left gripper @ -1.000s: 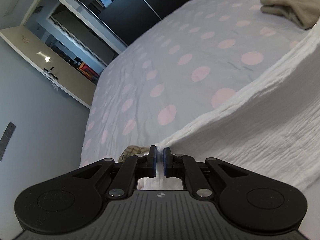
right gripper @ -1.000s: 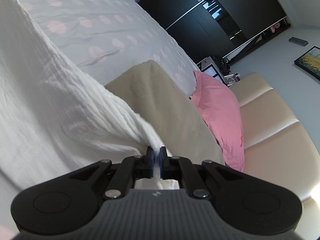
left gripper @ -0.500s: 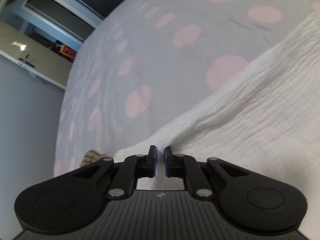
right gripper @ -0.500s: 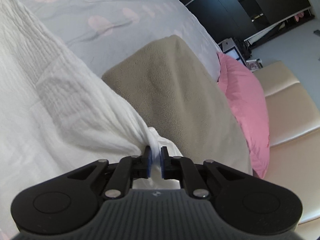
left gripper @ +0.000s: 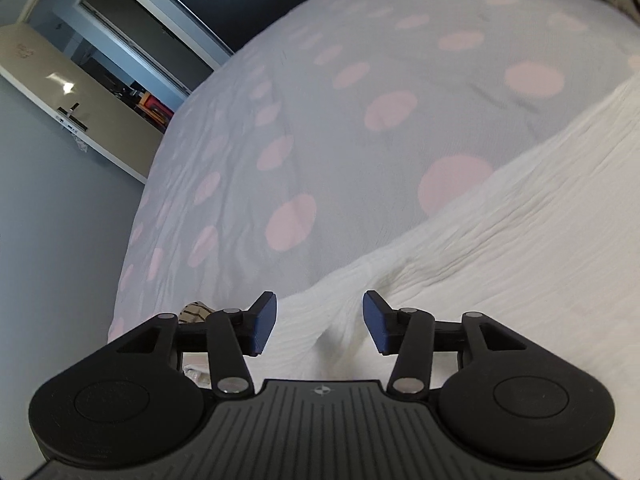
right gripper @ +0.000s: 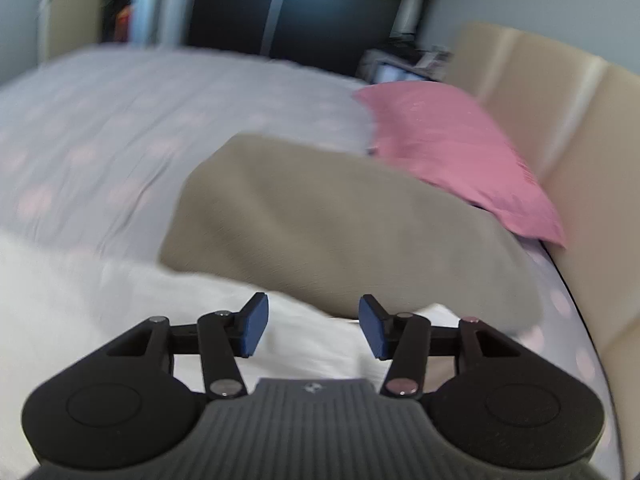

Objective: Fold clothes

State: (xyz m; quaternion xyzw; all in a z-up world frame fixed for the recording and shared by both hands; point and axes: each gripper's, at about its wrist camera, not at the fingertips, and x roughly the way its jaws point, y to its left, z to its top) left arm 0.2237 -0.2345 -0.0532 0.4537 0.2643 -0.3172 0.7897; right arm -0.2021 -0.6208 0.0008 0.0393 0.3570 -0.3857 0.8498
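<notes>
A white crinkled garment (left gripper: 500, 264) lies spread on the bed, filling the lower right of the left wrist view. My left gripper (left gripper: 319, 320) stands open just over its near corner, with a raised fold of the cloth between the blue pads but nothing gripped. In the right wrist view the same white garment (right gripper: 120, 304) lies at lower left. My right gripper (right gripper: 313, 322) is open above its edge, holding nothing. A folded beige garment (right gripper: 344, 236) lies just beyond the right gripper.
The bed has a grey cover with pink dots (left gripper: 360, 128). A pink pillow (right gripper: 460, 156) rests against the cream headboard (right gripper: 580, 152). A small striped cloth (left gripper: 194, 311) peeks out at the bed's left edge. A white shelf unit (left gripper: 80, 92) stands beyond the bed.
Both grippers were shut on corners of the white garment and have now opened and let it go. The garment lies flat on the bed. The right view has swung up toward the pillow.
</notes>
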